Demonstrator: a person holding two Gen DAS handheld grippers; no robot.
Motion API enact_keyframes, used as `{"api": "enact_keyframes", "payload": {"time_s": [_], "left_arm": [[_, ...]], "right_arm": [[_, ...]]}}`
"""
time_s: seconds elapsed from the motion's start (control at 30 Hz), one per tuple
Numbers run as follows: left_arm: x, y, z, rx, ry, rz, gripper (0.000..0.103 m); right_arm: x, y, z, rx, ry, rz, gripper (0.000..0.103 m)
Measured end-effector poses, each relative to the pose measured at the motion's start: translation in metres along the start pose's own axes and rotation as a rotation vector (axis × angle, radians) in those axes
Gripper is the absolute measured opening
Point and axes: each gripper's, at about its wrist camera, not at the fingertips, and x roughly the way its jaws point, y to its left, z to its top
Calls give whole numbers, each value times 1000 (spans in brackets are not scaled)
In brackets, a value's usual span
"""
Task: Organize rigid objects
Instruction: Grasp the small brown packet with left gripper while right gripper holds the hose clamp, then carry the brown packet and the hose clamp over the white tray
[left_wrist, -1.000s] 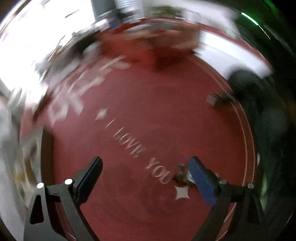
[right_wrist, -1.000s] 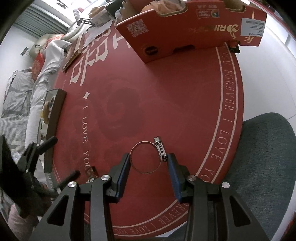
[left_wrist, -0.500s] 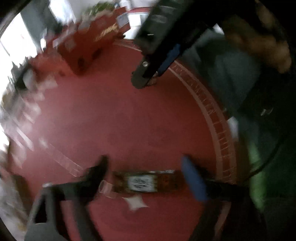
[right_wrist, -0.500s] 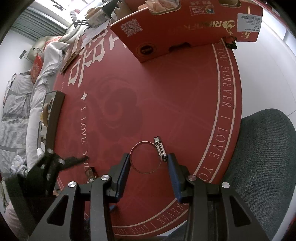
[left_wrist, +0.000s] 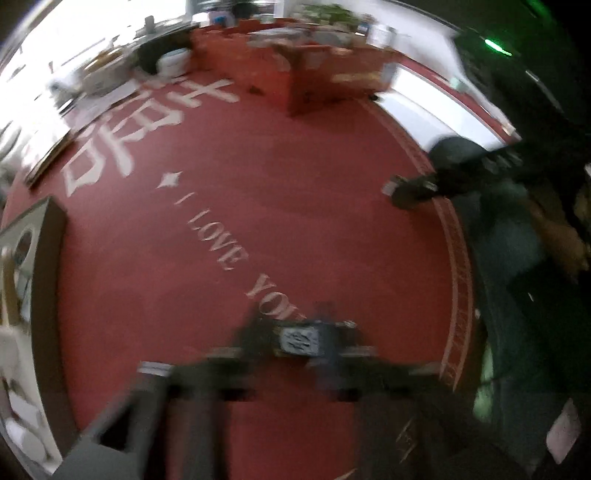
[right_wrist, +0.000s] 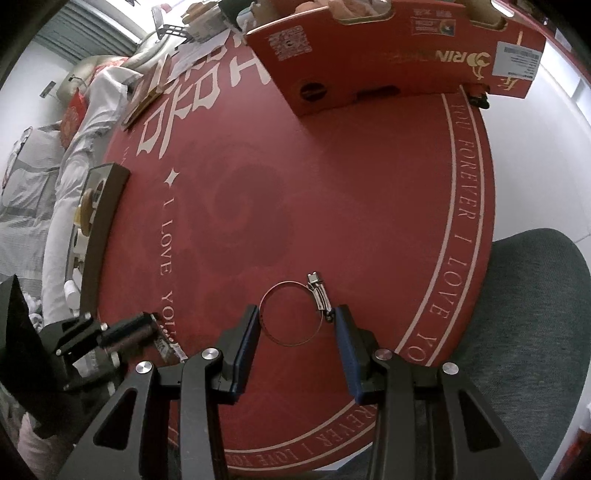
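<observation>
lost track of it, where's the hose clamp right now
In the right wrist view, the hose clamp lies on the red mat between the right claw's fingers, near the mat's near edge.

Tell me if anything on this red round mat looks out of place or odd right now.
Nothing looks damaged or spilled. The metal hose clamp lies flat and loose on the red mat, between the right claw's pads. A small labelled packet sits between the left claw's opening jaws; blur hides more.
</observation>
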Motion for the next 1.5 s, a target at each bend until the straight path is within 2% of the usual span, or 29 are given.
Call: {"api": "enact_keyframes", "payload": {"time_s": [0.03, 0.1, 0.17, 0.37, 0.43, 0.53, 0.67, 0.83, 1.0, 1.17, 1.33, 1.5], "left_arm": [[-2, -4, 2, 35, -24, 11, 91], [-5, -24, 5, 155, -86, 44, 92], [2, -32, 9, 189, -59, 60, 94], [33, -25, 4, 113, 65, 76, 94], [32, -20, 0, 69, 58, 46, 90], [25, -20, -2, 59, 38, 43, 71], [22, -26, -7, 60, 60, 54, 71], [6, -22, -2, 16, 36, 131, 71], [-39, 1, 14, -160, -71, 187, 71], [-82, 26, 19, -360, -170, 256, 71], [-125, 64, 3, -641, -248, 346, 71], [-157, 104, -29, -887, -259, 482, 71]], "right_arm": [[0, 0, 0, 0, 1, 1, 42], [0, -1, 0, 5, 1, 3, 42], [1, -1, -1, 15, 3, 7, 42], [1, -5, 0, 28, 6, 15, 42], [1, -5, 0, 27, 7, 16, 42], [1, -5, 0, 28, 6, 15, 42], [0, -5, -1, 25, 7, 12, 42], [0, -4, -1, 26, 8, 6, 42], [-6, 17, -1, -40, -18, -15, 42], [-19, 58, 0, -146, -74, -11, 42], [-22, 111, 11, -246, -96, 28, 42], [-26, 167, 27, -353, -124, 58, 42]]}}
